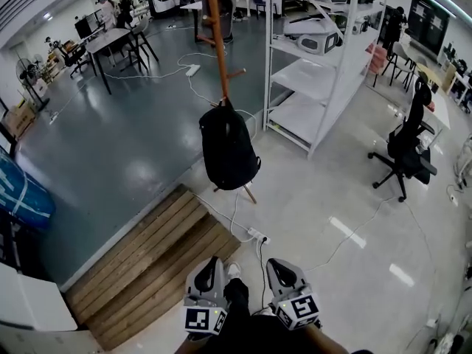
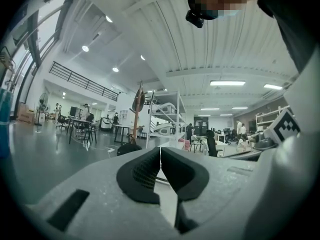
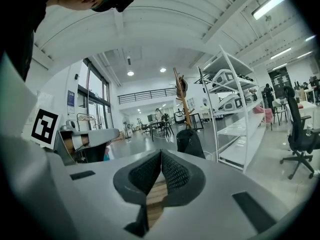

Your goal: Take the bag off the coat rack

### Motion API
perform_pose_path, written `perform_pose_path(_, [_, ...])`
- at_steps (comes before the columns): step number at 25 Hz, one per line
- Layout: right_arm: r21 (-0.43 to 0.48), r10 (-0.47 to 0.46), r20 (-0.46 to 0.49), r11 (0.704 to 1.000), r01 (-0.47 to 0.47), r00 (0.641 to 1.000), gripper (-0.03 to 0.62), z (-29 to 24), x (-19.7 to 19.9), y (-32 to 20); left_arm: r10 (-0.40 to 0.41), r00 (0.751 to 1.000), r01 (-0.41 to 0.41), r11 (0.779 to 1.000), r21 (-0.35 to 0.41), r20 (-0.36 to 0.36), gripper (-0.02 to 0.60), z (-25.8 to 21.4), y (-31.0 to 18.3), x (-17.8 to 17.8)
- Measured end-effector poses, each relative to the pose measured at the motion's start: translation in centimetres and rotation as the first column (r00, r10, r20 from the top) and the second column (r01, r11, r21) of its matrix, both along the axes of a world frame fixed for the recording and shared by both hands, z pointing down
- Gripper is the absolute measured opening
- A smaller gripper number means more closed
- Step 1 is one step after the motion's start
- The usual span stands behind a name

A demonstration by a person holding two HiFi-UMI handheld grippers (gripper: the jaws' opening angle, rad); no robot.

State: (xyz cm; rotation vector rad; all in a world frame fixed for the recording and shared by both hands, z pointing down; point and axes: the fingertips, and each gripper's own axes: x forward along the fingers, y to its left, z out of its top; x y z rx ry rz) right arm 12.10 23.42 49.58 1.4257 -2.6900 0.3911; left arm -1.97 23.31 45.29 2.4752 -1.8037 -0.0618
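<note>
A black bag [image 1: 227,150] hangs low on the wooden coat rack [image 1: 216,43] in the head view's middle, its bottom near the floor. Both grippers sit at the bottom edge, well short of the bag. My left gripper [image 1: 213,262] is shut with nothing between its jaws, and so is my right gripper [image 1: 275,264]. In the left gripper view the bag [image 2: 129,148] is small and distant beyond the shut jaws [image 2: 160,160], below the rack [image 2: 136,111]. The right gripper view shows the bag [image 3: 190,142] ahead and slightly right of the shut jaws [image 3: 161,159], under the rack [image 3: 181,96].
A white shelving unit [image 1: 317,65] stands right of the rack. A black office chair [image 1: 407,150] is farther right. A wooden platform [image 1: 155,260] lies at lower left. A power strip [image 1: 258,236] and cables trail over the floor near the rack's foot. Tables and people are far back.
</note>
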Motion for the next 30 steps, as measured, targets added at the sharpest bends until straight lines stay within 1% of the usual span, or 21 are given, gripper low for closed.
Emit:
perform_pose_path(2, [0.003,0.004,-0.014,1.0,-0.004,1.0,0.014,0.0,-1.0,-2.3,-0.012,1.0,0.012,1.0,0.001,-0.005,0.018,0.0,-2.4,-1.7])
perform_pose_path(6, [-0.001,0.023,-0.022,1.0,-0.023,0.999,0.014,-0.7,-3.0,-6.8,-0.016,1.0,0.015,1.0,-0.023,-0.021,0.018,0.3,-6.7,-4.6])
perform_pose_path(10, [-0.011,0.043,-0.031,0.999,-0.043,0.999,0.014,-1.0,-5.3,-10.7,0.002,1.0,-0.003,0.999,-0.032,-0.028,0.018,0.6,-10.8,-7.1])
perform_pose_path(13, [-0.019,0.058,-0.031,0.998,-0.059,0.998,0.014,-1.6,-7.3,-13.5,0.018,0.999,-0.019,0.999,-0.03,-0.033,0.018,0.0,-13.9,-9.0])
perform_pose_path(16, [-0.012,0.053,-0.035,0.998,-0.054,0.998,0.014,-2.5,-9.6,-15.9,0.041,0.999,-0.041,0.999,-0.019,-0.017,0.018,-0.4,-16.8,-10.8])
perform_pose_path(19, [-0.01,0.053,-0.038,0.999,-0.054,0.998,0.014,-2.6,-10.8,-17.4,0.04,0.999,-0.04,0.999,-0.017,-0.011,0.018,-0.3,-18.3,-11.9])
perform_pose_path(23, [-0.013,0.065,-0.04,0.998,-0.065,0.997,0.014,-2.1,-11.3,-18.9,0.015,0.999,-0.016,1.0,-0.02,-0.033,0.018,-0.4,-19.3,-13.1])
perform_pose_path(30, [-0.02,0.068,-0.051,0.997,-0.069,0.996,0.014,-2.2,-12.5,-22.3,-0.01,0.999,0.009,0.999,-0.046,-0.036,0.018,0.9,-21.5,-15.3])
